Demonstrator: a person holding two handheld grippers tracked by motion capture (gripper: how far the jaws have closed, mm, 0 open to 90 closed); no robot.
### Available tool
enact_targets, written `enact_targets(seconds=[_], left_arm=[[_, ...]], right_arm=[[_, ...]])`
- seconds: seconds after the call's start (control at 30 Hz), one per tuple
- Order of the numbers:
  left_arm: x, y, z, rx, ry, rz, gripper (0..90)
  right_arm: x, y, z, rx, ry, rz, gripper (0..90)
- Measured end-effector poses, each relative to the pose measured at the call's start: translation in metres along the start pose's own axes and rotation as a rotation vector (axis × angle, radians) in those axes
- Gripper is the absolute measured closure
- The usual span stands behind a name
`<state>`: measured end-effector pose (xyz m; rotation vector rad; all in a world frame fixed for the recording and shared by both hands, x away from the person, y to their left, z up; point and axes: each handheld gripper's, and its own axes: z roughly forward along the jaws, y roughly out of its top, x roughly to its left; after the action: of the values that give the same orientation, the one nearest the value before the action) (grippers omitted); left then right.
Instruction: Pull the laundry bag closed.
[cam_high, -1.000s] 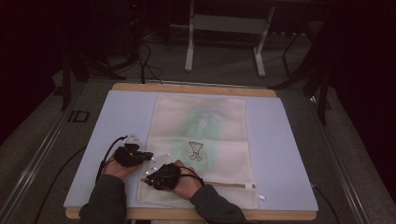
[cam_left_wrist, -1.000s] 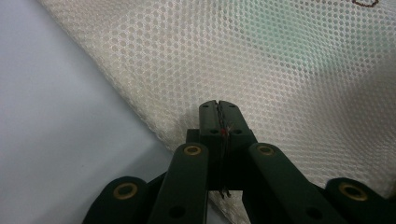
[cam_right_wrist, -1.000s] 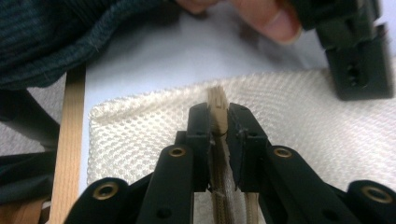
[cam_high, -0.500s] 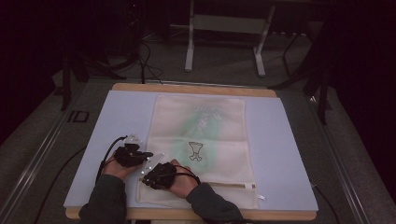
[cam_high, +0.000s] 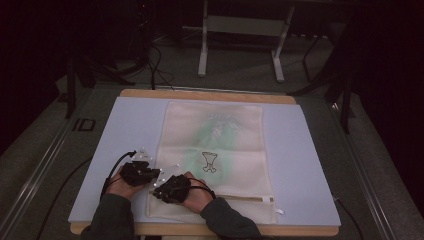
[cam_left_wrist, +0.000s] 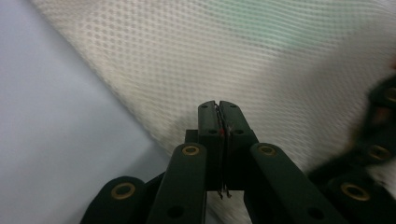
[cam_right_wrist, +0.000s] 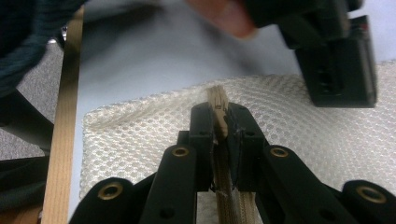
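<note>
A cream mesh bag with something green inside lies flat on a pale blue mat. Its zipper runs along the near edge. My right gripper points left along that edge and is shut on the tan zipper tape near the bag's left corner. My left gripper sits just beside it at the bag's left edge. Its jaws are shut, with thin threads of mesh pinched between them. Each gripper shows in the other's view: the left gripper, the right gripper.
The mat lies on a wooden table whose front edge runs close to my right gripper. A white tag sticks out at the zipper's right end. Dark floor, cables and a metal stand lie beyond the table.
My right gripper has slid a little to the left along the zipper edge, closer to the left gripper. The left gripper has stayed put.
</note>
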<state>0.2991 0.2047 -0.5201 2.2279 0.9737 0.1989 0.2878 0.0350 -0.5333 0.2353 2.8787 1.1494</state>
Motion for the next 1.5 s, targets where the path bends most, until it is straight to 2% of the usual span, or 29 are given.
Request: enact_targets(seconds=[0.1,0.23,0.37,0.4,0.47,0.67,0.8,0.97,1.5], left_arm=[[-0.006,-0.005,-0.004,0.023,0.004,0.012,88.5],[-0.010,-0.013,-0.011,0.026,0.008,0.005,88.6],[-0.011,-0.018,-0.014,0.035,0.006,-0.006,88.8],[-0.011,-0.021,-0.015,0.052,0.005,-0.029,89.0],[-0.010,-0.022,-0.014,0.057,0.008,-0.037,89.1],[-0.012,-0.020,-0.012,0.079,0.019,-0.031,89.4],[-0.011,-0.020,-0.012,0.083,0.007,-0.038,89.5],[-0.013,-0.019,-0.011,0.095,0.019,-0.017,89.6],[-0.010,-0.019,-0.012,0.093,0.004,-0.021,89.7]], right_arm=[[0.001,0.000,0.000,0.001,-0.005,-0.008,81.7],[0.001,0.000,0.000,-0.002,-0.007,-0.009,81.8],[0.001,0.000,0.000,-0.001,-0.007,-0.006,81.8],[0.002,0.000,0.000,-0.002,-0.009,-0.005,81.8],[0.002,0.000,0.000,-0.003,-0.010,-0.006,81.8],[0.003,0.001,-0.001,0.010,-0.017,-0.019,81.8],[0.003,0.001,-0.003,0.013,-0.029,-0.038,81.9],[0.003,0.002,-0.005,0.023,-0.028,-0.040,81.9],[0.006,-0.003,-0.013,0.057,-0.049,-0.078,82.0]])
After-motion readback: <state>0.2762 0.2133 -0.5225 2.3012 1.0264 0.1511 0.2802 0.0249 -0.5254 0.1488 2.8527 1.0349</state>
